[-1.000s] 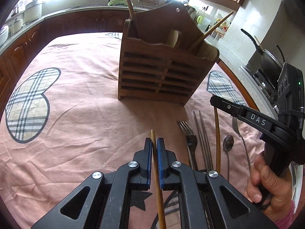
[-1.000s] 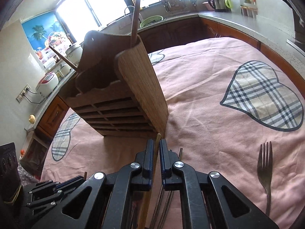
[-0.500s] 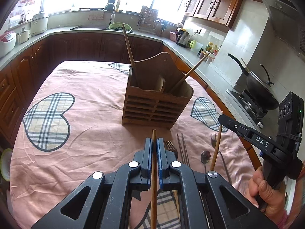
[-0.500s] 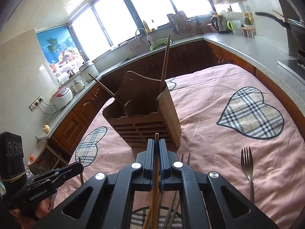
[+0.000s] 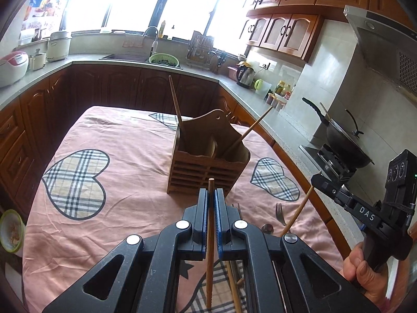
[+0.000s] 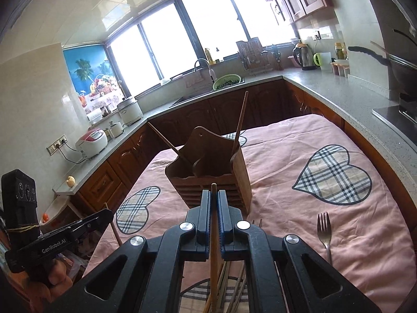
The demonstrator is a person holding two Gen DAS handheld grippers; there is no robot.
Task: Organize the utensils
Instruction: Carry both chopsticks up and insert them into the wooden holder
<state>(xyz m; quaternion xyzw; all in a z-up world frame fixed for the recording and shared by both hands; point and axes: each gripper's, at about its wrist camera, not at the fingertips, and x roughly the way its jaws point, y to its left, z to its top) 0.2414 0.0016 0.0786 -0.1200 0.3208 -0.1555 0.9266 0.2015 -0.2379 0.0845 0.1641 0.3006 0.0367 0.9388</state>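
1. My left gripper (image 5: 211, 195) is clamped on a chopstick (image 5: 210, 224), tip pointing at the holder (image 5: 208, 161).
2. My right gripper (image 6: 214, 198) pinches a second chopstick (image 6: 214, 234) the same way; both are raised above the table.
3. The holder stands mid-table (image 5: 125, 195), well clear of every edge, with two sticks already leaning in it.
4. A fork (image 6: 324, 232) lies near the table's right edge; more utensils lie under my grippers.
5. Open cloth surrounds the holder on all sides.
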